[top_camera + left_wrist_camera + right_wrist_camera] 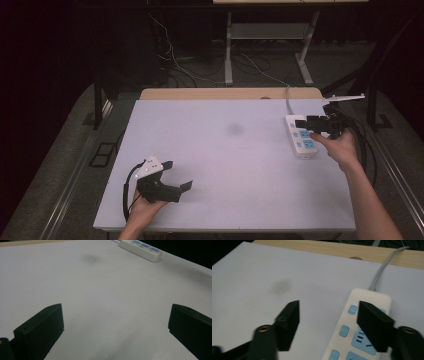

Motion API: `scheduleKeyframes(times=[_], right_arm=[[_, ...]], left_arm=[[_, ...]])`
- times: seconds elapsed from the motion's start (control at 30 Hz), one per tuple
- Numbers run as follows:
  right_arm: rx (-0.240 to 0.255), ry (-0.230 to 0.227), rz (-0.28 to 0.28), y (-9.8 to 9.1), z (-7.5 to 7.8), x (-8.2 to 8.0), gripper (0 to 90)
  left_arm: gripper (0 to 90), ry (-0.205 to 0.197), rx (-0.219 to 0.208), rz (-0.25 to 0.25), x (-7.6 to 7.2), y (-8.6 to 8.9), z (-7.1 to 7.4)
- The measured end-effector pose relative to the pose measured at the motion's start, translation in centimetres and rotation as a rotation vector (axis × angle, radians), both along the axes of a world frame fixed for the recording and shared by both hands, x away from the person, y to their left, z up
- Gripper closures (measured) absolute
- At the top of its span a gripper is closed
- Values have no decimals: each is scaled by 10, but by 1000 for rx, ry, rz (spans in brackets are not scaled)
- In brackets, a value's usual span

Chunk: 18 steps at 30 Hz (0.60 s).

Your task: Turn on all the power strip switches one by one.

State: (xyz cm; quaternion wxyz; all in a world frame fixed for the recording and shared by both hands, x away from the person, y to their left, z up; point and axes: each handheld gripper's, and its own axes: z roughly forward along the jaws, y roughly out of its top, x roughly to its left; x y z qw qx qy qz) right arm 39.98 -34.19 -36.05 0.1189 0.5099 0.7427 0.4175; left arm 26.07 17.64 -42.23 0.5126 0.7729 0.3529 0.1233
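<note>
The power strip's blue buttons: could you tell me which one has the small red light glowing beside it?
In the right gripper view, it is the middle button on the power strip; a red dot glows just below it. The button nearer the cable and the one at the bottom edge show no light.

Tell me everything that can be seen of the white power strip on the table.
The power strip is a long white block that looks like plastic, with rounded corners. Its top carries light blue socket panels and small blue buttons beside them; a tiny red light glows near one button. A grey cable leaves its far end toward the table's wooden edge. It lies flat near the right edge of the white table. The right claw hangs open just above it; whether it touches, I cannot tell.
</note>
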Motion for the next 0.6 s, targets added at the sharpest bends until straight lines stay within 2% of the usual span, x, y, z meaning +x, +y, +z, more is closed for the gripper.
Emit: scheduleKeyframes(times=[0.07,0.1,0.2,0.3,0.4,0.53,0.6], right_arm=[[43,-7,3,0,3,-8,189],[56,-1,9,0,4,-11,105],[72,19,34,1,6,-21,5],[102,2,63,2,8,-32,4],[105,-21,84,4,9,-44,5],[132,-48,110,7,9,-61,5],[142,-48,121,9,9,-69,5]], left_arm=[[0,0,0,-2,0,-1,0],[0,0,0,-3,0,-1,0],[0,-2,-1,-3,-1,-1,0],[0,-2,-5,-1,-1,-1,0],[0,1,-7,1,-1,0,0],[0,4,-5,1,0,0,0],[0,5,-5,0,0,-1,0]])
